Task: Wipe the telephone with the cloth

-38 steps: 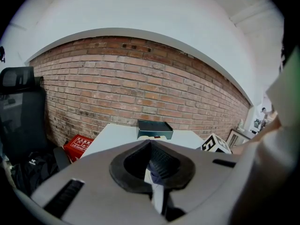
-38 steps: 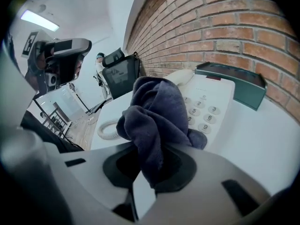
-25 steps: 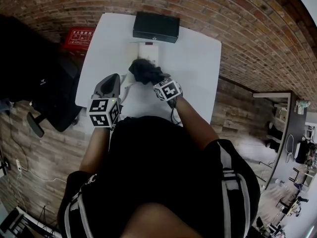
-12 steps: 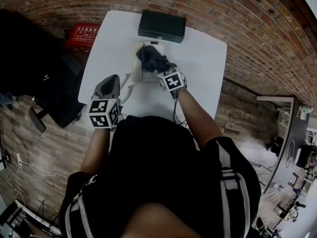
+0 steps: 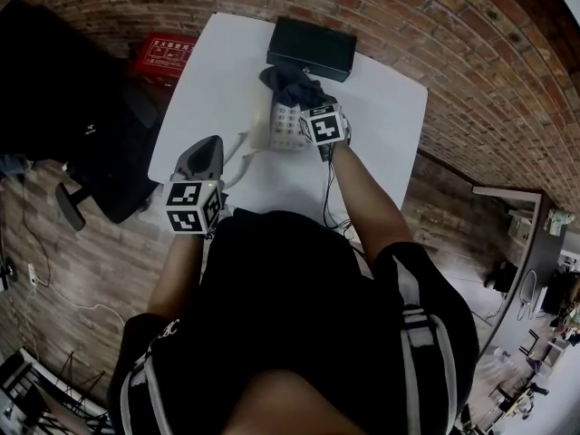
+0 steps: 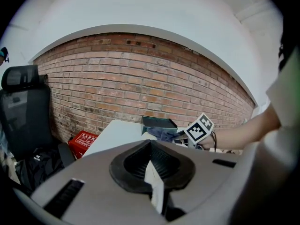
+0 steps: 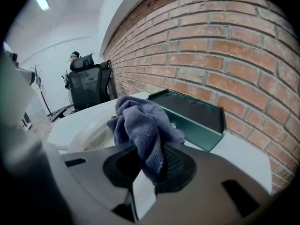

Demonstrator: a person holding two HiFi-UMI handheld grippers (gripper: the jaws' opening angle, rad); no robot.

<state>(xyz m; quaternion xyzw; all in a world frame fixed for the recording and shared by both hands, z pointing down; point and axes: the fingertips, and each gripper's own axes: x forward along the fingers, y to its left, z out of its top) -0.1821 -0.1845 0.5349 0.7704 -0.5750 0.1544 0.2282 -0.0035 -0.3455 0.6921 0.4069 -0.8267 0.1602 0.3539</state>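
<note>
A white telephone (image 5: 283,127) lies on the white table (image 5: 217,80), and its curly cord (image 5: 237,157) trails toward the near left. My right gripper (image 5: 304,98) is shut on a dark blue-grey cloth (image 5: 292,82), which rests bunched on the phone's far end. In the right gripper view the cloth (image 7: 140,125) hangs from the right gripper (image 7: 150,168) over the telephone (image 7: 91,137). My left gripper (image 5: 204,148) hovers at the table's near left, apart from the phone. In its own view the left gripper (image 6: 152,172) is shut with nothing in it.
A dark green-black box (image 5: 313,48) sits at the table's far edge, right behind the cloth. A black office chair (image 5: 91,152) stands left of the table, and a red box (image 5: 168,57) lies on the floor by the brick wall. The table's right edge (image 5: 412,143) is close to my right arm.
My right gripper has carried the cloth along the telephone, from its near part to its far end by the dark box. The left gripper has stayed in place.
</note>
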